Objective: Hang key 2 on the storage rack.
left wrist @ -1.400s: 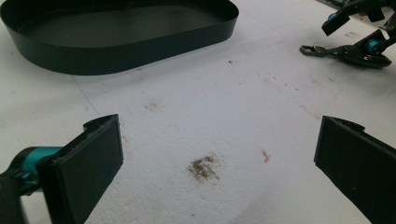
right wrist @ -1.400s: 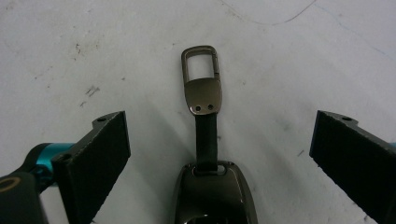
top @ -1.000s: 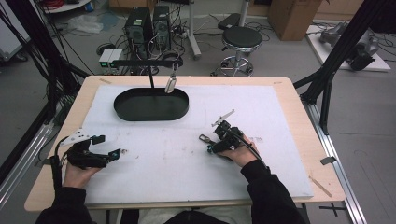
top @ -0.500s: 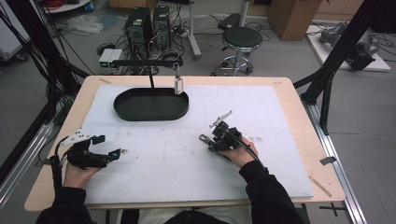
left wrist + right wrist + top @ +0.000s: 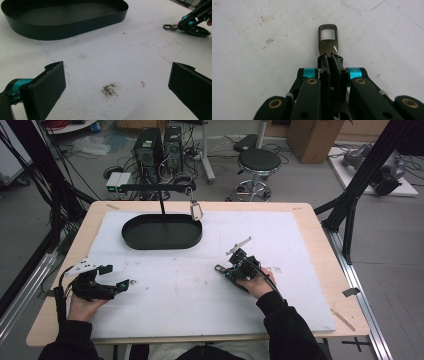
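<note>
Across the wooden table a white mat is spread, and near its far left part a black oval tray is set, with a thin stand rising from it; from the arm of the stand a metal clasp is hung, and against the pictures of a second ago it is seen at a slightly other angle, so it is judged to be swinging freely; the right gripper is found a little farther from the tray than before, with its jaws pressed together on a second small clasp just above the mat; it is judged that one clasp is already hung and the next is prepared; the left gripper is rested unmoved at the near left with jaws wide apart, nothing between them; no brand, label or writing can be read.
</note>
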Available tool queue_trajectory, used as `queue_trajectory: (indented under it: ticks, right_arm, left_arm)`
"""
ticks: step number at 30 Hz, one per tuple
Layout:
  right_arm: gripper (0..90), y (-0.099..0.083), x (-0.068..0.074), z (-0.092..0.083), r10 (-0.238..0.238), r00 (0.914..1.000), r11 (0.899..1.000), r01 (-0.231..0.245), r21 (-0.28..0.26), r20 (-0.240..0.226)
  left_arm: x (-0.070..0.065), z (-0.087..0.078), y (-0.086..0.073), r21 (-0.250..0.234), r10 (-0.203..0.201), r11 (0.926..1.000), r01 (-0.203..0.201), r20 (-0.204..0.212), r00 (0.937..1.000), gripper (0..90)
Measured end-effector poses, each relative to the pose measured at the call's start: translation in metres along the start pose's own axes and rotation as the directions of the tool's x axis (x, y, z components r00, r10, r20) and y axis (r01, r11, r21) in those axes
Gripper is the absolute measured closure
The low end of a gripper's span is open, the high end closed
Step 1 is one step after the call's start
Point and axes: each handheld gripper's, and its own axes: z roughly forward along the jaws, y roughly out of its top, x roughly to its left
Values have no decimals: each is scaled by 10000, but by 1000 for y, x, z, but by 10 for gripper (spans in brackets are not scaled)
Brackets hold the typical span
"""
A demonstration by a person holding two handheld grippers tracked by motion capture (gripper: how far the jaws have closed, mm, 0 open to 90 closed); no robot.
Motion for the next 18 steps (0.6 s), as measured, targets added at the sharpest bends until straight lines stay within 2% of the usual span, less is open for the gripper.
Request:
queue_trajectory:
  ticks: [10, 18]
  right_arm:
    - [863, 0, -6, -15, 474, 9978, 9978, -495, -441, -462]
    - [863, 10, -10, -33, 657, 9943, 9908, -750, -1128, -841]
  left_arm:
    - [0, 0, 0, -18, -9, 10000, 9, 1, 10000, 17]
    - [0, 0, 0, -18, -19, 10000, 19, 40, 10000, 17]
